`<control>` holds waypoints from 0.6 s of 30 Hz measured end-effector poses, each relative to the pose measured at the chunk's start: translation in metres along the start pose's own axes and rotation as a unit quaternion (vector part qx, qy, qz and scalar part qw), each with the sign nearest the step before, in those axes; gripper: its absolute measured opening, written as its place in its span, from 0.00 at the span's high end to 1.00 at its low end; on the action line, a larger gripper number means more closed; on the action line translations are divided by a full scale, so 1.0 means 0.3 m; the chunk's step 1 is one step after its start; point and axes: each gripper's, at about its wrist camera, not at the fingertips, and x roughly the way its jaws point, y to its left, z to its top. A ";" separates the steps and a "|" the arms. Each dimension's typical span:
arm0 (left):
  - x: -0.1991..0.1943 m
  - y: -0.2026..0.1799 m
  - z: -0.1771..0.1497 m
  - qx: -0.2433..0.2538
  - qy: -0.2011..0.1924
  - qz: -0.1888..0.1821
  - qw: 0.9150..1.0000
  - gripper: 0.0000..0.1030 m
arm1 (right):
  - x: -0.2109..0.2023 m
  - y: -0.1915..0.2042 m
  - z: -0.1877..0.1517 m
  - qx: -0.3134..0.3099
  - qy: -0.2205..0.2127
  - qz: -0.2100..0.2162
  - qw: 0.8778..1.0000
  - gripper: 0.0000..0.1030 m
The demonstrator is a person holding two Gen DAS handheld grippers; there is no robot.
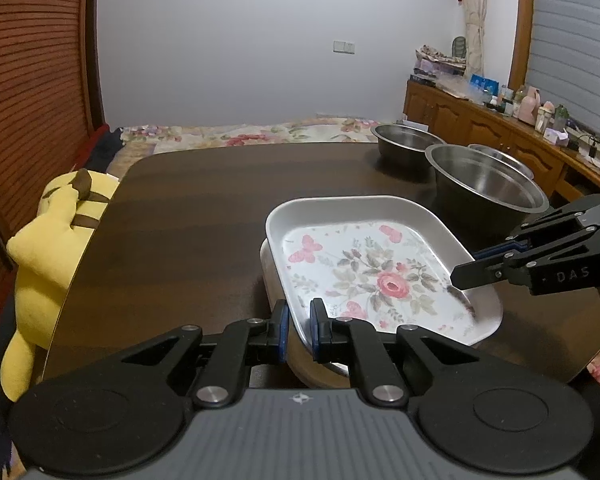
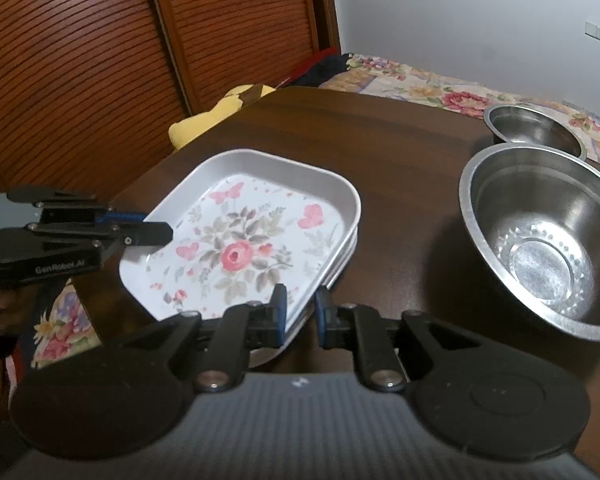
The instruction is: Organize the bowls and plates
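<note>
Two handheld grippers clamp opposite rims of a white rectangular metal plate printed with pink roses and butterflies, held over matching plates stacked near the dark wooden desk's edge. The left gripper and right gripper both have jaws pinched narrow on its thin lip. It looks light, rigid and slick; the raised rim seems the safest hold. Three steel bowls stand nearby.
</note>
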 end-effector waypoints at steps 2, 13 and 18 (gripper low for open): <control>0.000 -0.004 -0.001 0.006 -0.002 0.005 1.000 0.87 | -0.002 -0.003 -0.005 0.006 -0.008 0.001 1.000 0.84; 0.034 0.005 -0.028 0.006 0.004 0.016 1.000 0.86 | -0.004 -0.048 -0.036 0.057 -0.045 0.029 0.997 0.83; 0.042 0.006 -0.025 0.007 0.001 0.021 1.000 0.86 | -0.008 -0.042 -0.053 0.059 -0.049 0.031 0.997 0.83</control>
